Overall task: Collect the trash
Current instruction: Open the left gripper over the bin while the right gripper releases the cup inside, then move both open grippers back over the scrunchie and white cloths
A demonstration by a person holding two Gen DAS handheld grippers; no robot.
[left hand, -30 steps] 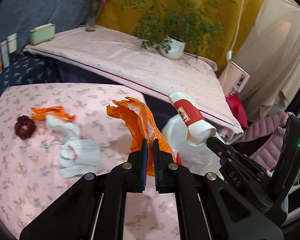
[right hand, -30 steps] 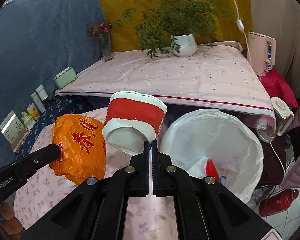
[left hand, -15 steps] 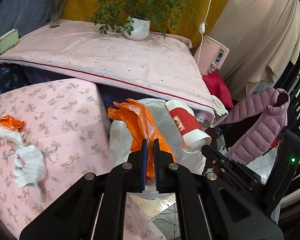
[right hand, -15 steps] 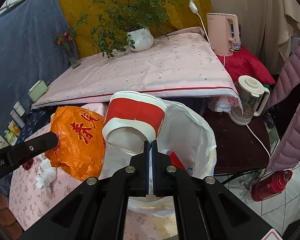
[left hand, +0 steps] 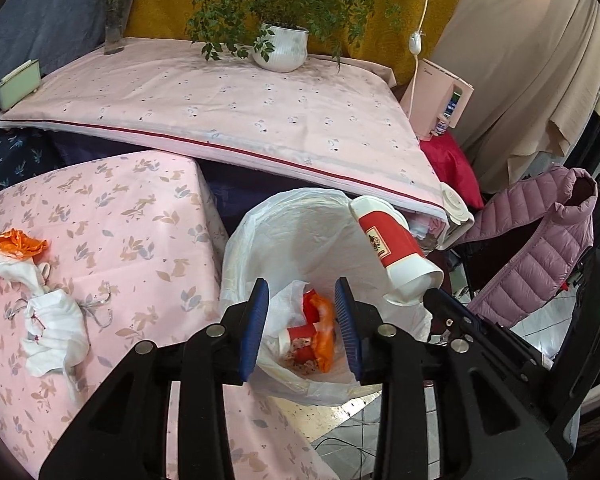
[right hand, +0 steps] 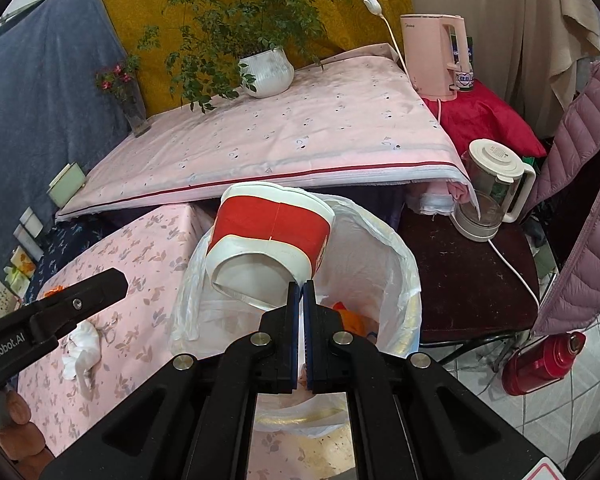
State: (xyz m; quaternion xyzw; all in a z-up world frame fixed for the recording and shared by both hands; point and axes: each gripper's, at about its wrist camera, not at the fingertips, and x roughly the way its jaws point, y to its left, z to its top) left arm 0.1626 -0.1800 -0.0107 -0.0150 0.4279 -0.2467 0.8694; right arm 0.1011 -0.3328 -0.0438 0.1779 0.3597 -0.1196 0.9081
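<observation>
Gripping the red-and-white paper cup (right hand: 270,240) by its rim, the right tongs (right hand: 301,296) are held over the white bin bag (left hand: 300,232); the left tongs (left hand: 301,312) are spread empty above orange wrapper (left hand: 324,332) inside

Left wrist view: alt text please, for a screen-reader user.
Open left tongs hover over a white-lined trash bin holding an orange bag. Right tongs hold a red-and-white paper cup above the bin; white tissues lie on the floral table.
</observation>
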